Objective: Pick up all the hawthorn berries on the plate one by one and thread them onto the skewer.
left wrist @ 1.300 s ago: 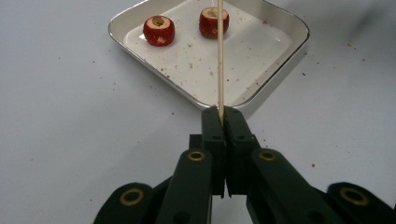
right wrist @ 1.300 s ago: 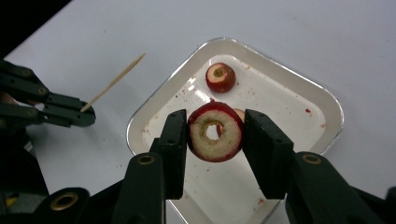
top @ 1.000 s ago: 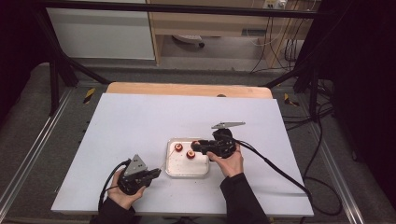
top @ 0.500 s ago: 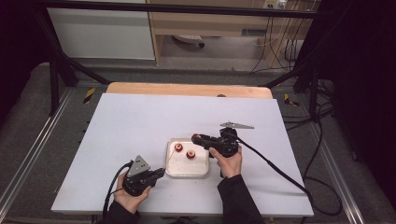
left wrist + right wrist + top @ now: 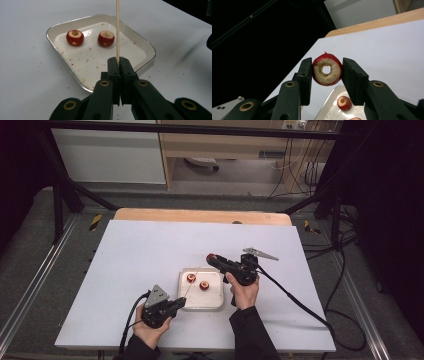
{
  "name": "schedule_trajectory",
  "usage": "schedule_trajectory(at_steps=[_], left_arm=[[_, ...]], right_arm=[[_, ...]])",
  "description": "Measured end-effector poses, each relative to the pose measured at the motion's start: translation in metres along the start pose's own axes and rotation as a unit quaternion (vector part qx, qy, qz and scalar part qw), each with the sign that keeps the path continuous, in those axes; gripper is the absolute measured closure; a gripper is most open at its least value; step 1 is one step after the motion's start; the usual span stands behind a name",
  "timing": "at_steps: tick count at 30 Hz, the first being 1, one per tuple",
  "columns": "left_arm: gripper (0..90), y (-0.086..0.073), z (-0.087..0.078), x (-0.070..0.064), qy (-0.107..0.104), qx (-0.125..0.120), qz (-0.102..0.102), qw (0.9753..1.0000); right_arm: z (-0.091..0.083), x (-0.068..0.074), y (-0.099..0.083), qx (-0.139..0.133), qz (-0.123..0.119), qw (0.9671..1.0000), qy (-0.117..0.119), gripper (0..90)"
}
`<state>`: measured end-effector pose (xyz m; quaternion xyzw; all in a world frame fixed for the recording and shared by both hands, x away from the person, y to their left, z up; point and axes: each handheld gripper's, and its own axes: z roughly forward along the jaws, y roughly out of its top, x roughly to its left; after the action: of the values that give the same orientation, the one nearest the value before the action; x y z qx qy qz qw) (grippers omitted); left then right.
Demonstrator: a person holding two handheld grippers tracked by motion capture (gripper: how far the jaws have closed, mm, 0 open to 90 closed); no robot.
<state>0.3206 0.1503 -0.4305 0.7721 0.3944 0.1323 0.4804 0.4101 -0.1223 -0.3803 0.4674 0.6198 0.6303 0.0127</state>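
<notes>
Lifted up and right since a second ago: right tool (image 5: 212,258), off the tray (image 5: 217,304). Left tool (image 5: 118,61), near edge, clamped on upright skewer (image 5: 117,30). Two red fruits (image 5: 198,281) in tray mid-desk (image 5: 130,250). Right tool pinching cored fruit (image 5: 327,69), raised beyond tray's far-right corner.

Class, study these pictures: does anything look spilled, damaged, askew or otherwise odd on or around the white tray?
Yes. Small reddish crumbs are scattered across the white tray and onto the table around it. The fruit piece clamped in the right gripper has a hole bored through its middle. The skewer held by the left gripper looks straight and intact.
</notes>
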Motion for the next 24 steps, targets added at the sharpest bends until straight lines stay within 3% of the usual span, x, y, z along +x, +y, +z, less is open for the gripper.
schedule_trajectory(at_steps=[15, 24], left_arm=[[88.6, 0.007, 0.012, -0.012, -0.008, -0.016, -0.006, 0.9998], [88.6, 0.007, 0.013, -0.013, -0.007, -0.018, -0.004, 0.9998]], right_arm=[[0.001, 0.003, 0.000, -0.046, 0.016, 0.9988, 0.009, 61.6], [0.003, 0.004, -0.004, -0.054, 0.014, 0.9984, 0.011, 61.7]])
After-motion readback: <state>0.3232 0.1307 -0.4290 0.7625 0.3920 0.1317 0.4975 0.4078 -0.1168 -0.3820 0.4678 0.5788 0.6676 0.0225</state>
